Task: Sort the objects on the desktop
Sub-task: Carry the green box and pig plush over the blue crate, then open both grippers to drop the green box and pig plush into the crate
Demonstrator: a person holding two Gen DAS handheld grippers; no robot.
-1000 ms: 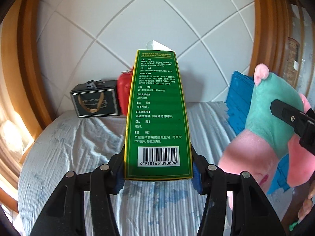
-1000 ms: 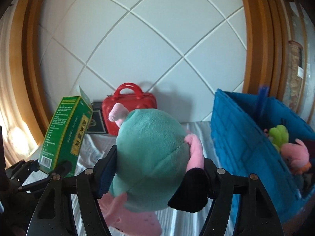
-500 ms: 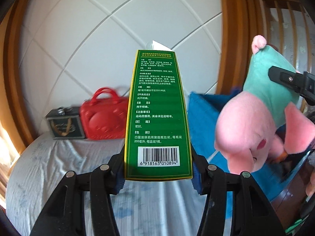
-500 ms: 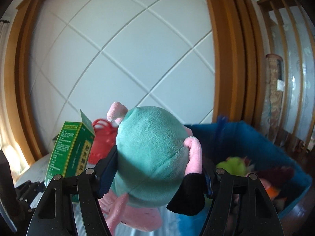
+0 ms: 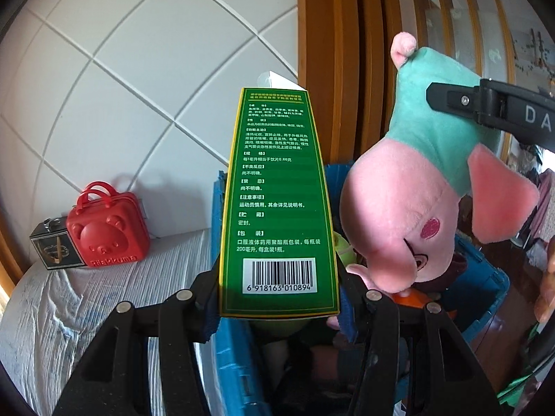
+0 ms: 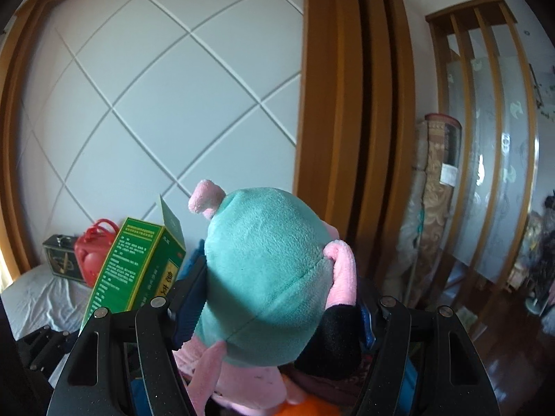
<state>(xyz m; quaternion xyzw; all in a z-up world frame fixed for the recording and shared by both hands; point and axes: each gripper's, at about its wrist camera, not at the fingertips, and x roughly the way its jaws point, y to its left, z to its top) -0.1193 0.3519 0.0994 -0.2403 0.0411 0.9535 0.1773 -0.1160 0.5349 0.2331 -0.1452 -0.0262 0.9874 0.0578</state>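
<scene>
My left gripper is shut on a tall green medicine box, held upright above the blue storage crate. My right gripper is shut on a pink pig plush in a teal dress, held head down over the same crate; the plush also shows in the left wrist view. The green box shows at the left of the right wrist view. Other plush toys lie in the crate below.
A red bear-face case and a dark box stand against the white panelled wall at the back of the cloth-covered table. A wooden frame and a glass partition stand to the right.
Both grippers have swung right with their loads. The box and the plush have gone from above the table to above the blue crate.
</scene>
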